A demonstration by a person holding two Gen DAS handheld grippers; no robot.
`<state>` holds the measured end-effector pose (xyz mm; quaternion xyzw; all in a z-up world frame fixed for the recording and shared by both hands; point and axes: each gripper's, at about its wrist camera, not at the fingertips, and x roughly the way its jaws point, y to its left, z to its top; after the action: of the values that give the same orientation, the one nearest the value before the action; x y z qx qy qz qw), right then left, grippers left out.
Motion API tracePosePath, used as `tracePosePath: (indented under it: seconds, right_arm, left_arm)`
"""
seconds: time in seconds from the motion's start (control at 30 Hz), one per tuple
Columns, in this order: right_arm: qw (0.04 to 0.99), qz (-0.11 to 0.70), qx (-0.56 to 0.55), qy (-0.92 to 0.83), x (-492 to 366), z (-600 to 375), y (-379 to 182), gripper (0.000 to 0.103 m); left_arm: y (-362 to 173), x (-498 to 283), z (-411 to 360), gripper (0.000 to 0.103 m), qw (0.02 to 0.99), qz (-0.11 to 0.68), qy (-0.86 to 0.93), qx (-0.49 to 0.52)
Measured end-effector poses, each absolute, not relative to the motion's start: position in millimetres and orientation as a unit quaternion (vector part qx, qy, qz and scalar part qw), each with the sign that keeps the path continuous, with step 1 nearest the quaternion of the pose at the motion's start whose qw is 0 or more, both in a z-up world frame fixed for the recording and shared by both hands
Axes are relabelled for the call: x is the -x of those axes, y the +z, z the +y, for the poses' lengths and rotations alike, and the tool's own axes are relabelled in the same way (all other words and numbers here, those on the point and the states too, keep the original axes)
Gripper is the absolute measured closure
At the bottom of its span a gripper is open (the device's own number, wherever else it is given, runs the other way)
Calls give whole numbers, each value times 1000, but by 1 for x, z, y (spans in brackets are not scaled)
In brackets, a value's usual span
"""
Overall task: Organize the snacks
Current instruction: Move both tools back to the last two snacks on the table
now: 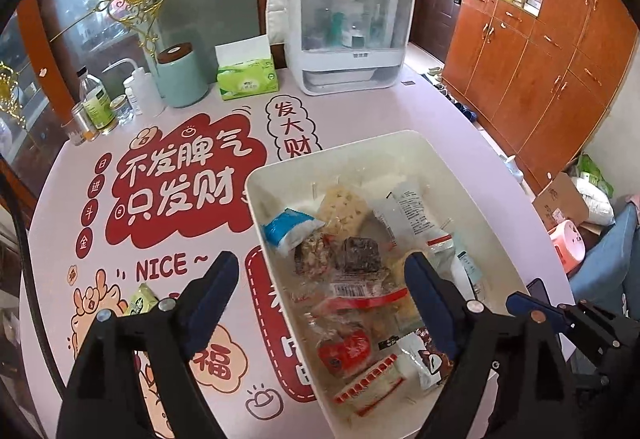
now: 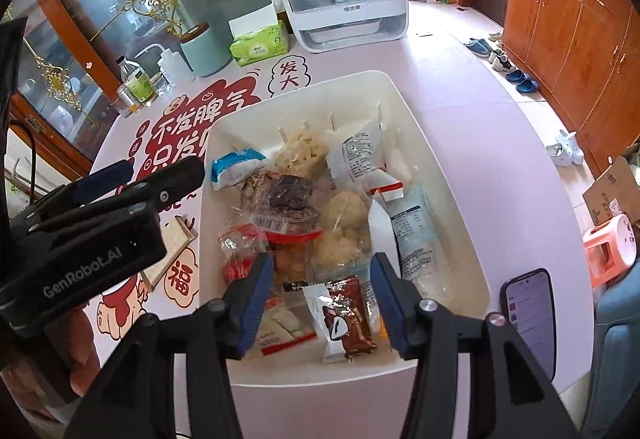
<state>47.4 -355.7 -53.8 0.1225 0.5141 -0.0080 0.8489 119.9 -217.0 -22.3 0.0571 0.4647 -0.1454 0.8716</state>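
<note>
Left wrist view first: your left tool (image 1: 322,281) hangs released, jaws wide, nothing pinched between them. It straddles the near left wall of the white bin (image 1: 256,199), one finger over the desk (image 1: 192,387), the other over the pile of snacks (image 1: 352,279) that fills the lower centre of the frame. One green packet (image 1: 140,301) sits alone on the desk at lower left, just beyond the left finger, outside the bin. Your right tool (image 1: 528,309) pokes in at the right edge.

Right wrist view now: your right tool (image 2: 320,303) is released too, jaws parted, gripping nothing. Straight below, between the fingers, lies a brown-and-white wrapped snack (image 2: 346,317), its long axis running roughly up the frame, along the fingers. At left, a flat tan packet (image 2: 170,249) rests on the desk beside the bin, under your left tool (image 2: 132,183).

Judging by this, the strays lie on the left tool's side, so that hand looks nearer.
</note>
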Motion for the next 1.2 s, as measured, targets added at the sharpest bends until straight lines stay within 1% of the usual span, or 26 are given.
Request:
tracePosePath:
  seconds: [0.13,0.33,0.57,0.77,1.03,1.2]
  right_arm:
    - [852,511,-115,-10,-47,-350,-51,50]
    - [860,497,-111,-17,-39,-342,-42,49]
    - [872,475,-119,-27,-33,-334,-27,47]
    - [878,463,-118,-7,-40,-301,-15,47]
    - [875,470,-109,33,-53,-233,-12,46]
    - [865,488,-106,47,-63,-192,-23,46]
  left_arm:
    - [-17,-114,-203,19,873,464,-140,-54]
    - [5,-104,-163,18,887,445,-113,-53]
    - [35,-98,-79,14,907,416,-50,-44]
    - [51,-98,-7,13,913,406,-3,-31]
    - [37,-106,52,13,905,424,10,-27]
    - [10,-117,70,13,891,453,-8,-42]
